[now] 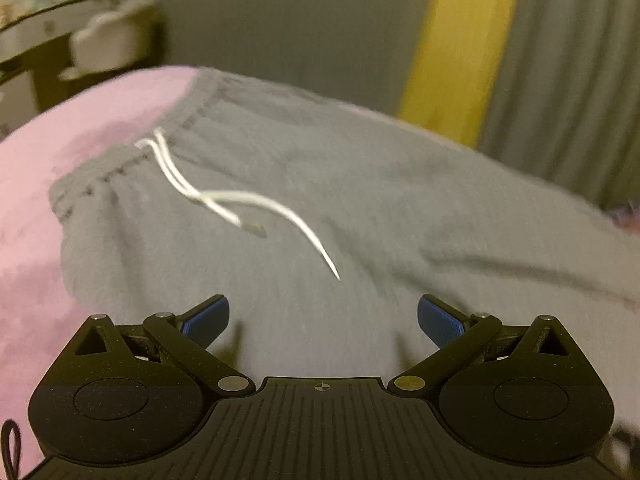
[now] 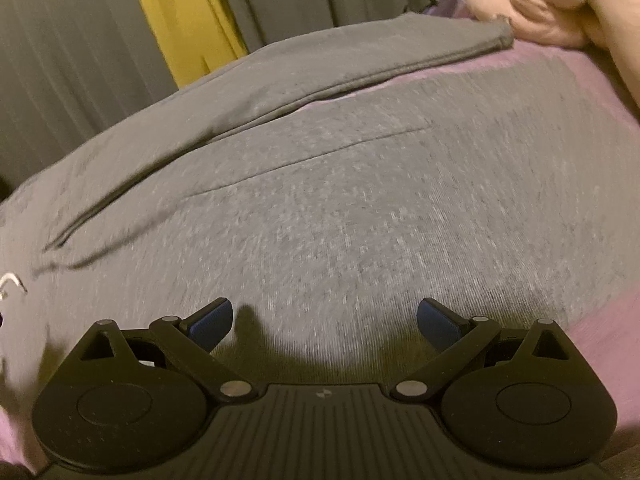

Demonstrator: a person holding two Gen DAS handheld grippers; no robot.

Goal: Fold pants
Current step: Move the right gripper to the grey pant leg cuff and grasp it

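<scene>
Grey sweatpants (image 1: 320, 184) lie spread on a pink bedsheet (image 1: 36, 184). Their elastic waistband (image 1: 132, 160) is at the left, with a white drawstring (image 1: 248, 204) trailing across the cloth. My left gripper (image 1: 323, 322) hovers just above the upper part of the pants, open, nothing between its blue pads (image 1: 208, 322). In the right wrist view the two legs of the grey sweatpants (image 2: 340, 216) run away to the upper right, the far leg's hem (image 2: 500, 40) near the top. My right gripper (image 2: 325, 324) is open over the near leg, holding nothing.
The pink bedsheet (image 2: 600, 340) shows past the near leg at right. Grey curtains (image 2: 60, 60) with a yellow strip (image 2: 184, 20) hang behind the bed. A pale pink pillow (image 2: 532, 4) lies at the far right. A shelf unit (image 1: 60, 40) stands at the back left.
</scene>
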